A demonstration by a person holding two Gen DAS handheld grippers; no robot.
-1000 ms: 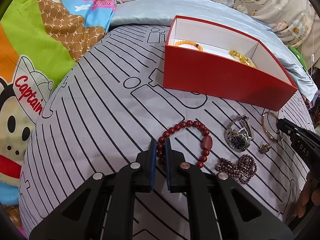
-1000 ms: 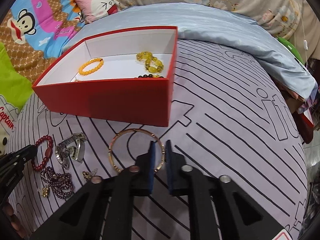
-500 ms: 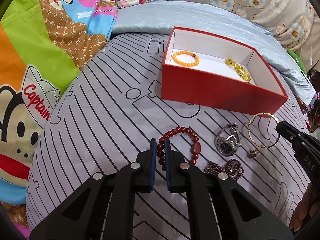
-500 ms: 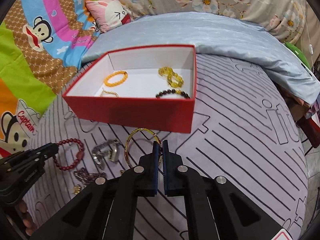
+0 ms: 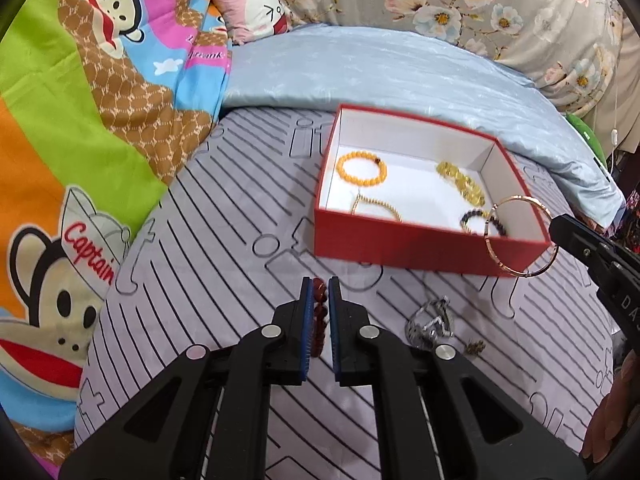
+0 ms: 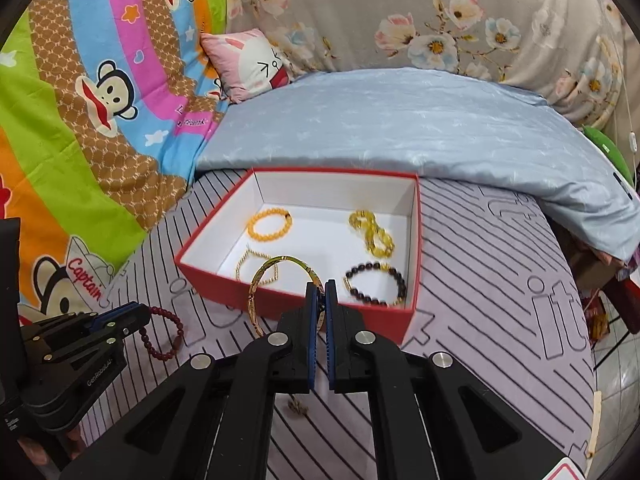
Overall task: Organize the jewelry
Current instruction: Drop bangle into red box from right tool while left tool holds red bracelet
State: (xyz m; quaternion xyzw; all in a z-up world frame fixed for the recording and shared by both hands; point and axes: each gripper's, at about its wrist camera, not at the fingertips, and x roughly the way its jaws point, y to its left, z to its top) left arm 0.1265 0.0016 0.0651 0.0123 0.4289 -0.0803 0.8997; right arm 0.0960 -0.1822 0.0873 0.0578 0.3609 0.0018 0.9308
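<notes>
Red bead bracelet is hanging pinched in the left gripper, jaws closed tight on the beads, clear of the bed. Gold bangle is sitting clamped edge-on in the right gripper, jaws nearly touching on its rim; in the left wrist view the bangle is hanging in front of the near right corner of the red box. Box is lying open on the striped bed cover, white inside, holding four pieces: orange bead bracelet at back left, thin gold chain bracelet at front left, yellow bead bracelet at back right, dark bead bracelet at front right, all apart from one another. Silver watch is lying on the cover between box and grippers, small gold charm just beside it. Blue quilt is lying bunched behind the box, cartoon monkey blanket running along the left, pink cushion and floral fabric at the back. Fingers of the person's hand are showing under the right gripper at the frame edge.
</notes>
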